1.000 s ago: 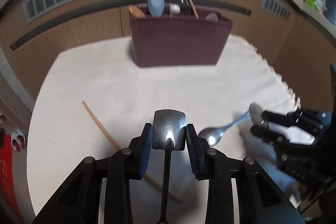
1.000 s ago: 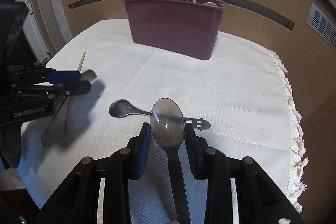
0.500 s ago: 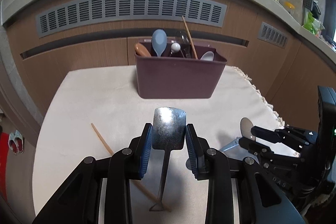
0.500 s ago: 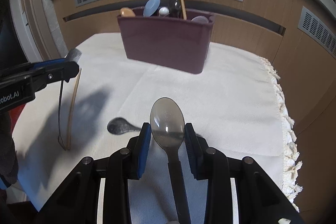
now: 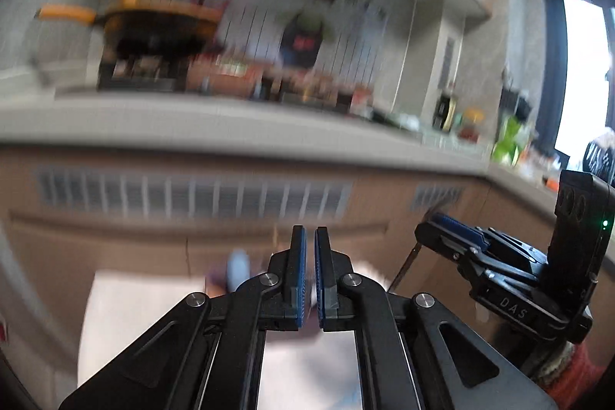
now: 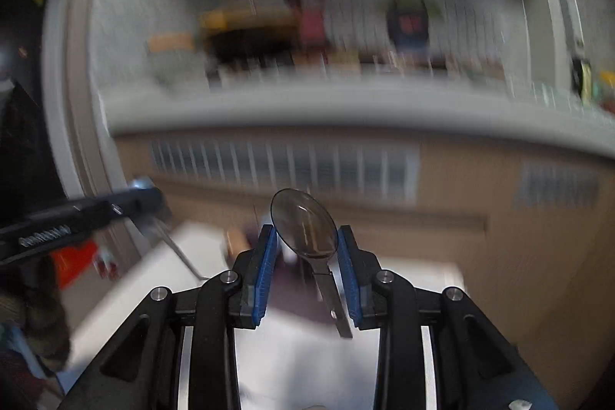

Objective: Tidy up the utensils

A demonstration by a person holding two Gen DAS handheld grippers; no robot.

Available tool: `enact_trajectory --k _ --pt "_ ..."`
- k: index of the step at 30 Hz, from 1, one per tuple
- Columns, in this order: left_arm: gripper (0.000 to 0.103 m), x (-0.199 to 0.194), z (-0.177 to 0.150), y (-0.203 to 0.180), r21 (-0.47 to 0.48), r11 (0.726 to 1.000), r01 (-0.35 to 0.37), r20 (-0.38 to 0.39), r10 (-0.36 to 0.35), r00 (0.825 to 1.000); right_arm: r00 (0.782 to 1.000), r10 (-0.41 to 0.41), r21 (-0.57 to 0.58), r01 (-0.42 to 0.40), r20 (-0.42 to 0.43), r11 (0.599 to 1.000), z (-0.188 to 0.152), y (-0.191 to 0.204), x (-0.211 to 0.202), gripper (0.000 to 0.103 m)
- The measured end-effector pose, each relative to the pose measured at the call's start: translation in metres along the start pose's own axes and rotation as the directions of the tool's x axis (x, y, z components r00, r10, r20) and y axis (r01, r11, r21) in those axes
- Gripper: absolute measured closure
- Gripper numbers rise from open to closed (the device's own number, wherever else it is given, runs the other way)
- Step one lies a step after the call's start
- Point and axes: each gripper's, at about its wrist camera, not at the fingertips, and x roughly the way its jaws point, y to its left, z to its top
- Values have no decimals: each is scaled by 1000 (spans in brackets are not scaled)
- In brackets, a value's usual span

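Note:
Both views are blurred and tilted up at the kitchen counter. My right gripper [image 6: 305, 237] is shut on a grey spoon [image 6: 303, 225], bowl up between the blue pads, handle pointing down. My left gripper [image 5: 307, 241] has its jaws almost together; edge-on, nothing shows between them in its own view. In the right wrist view the left gripper [image 6: 148, 195] holds a small metal spatula [image 6: 169, 237] with its handle hanging down. The right gripper also shows in the left wrist view [image 5: 434, 229]. The maroon utensil holder [image 6: 300, 291] is a dark blur low behind the spoon.
The white tablecloth [image 5: 127, 314] fills the bottom of both views. A wood-panelled counter front with vent grilles [image 5: 192, 195] runs behind it. A yellow pan on a stove [image 5: 153, 22] and assorted items stand on the counter top.
Both grippers have lifted and tipped upward with their utensils; the view swung from the table and holder to the counter and wall. The spatula has turned edge-on in the left gripper.

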Motion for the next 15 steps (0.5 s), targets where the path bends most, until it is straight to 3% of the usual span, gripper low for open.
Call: enact_trajectory --k 2,4,10,13,15 --pt "99 10 16 7 -27 999 42 7 -42 999 997 8 -13 -7 79 1000 29 -4 2 74" --pt "99 23 21 17 -50 998 48 -13 -49 999 995 -3 -18 5 101 1000 43 -8 12 74" --pt "99 52 5 45 -55 998 -17 -85 12 996 999 -26 2 26 35 1000 44 -29 56 74" --pt "99 65 -22 60 -53 997 -52 -169 42 985 1000 -13 26 13 -13 1000 30 -39 69 74" --pt "99 74 -40 66 -64 997 -41 -235 25 972 999 -17 25 18 -34 1000 17 -39 72 74"
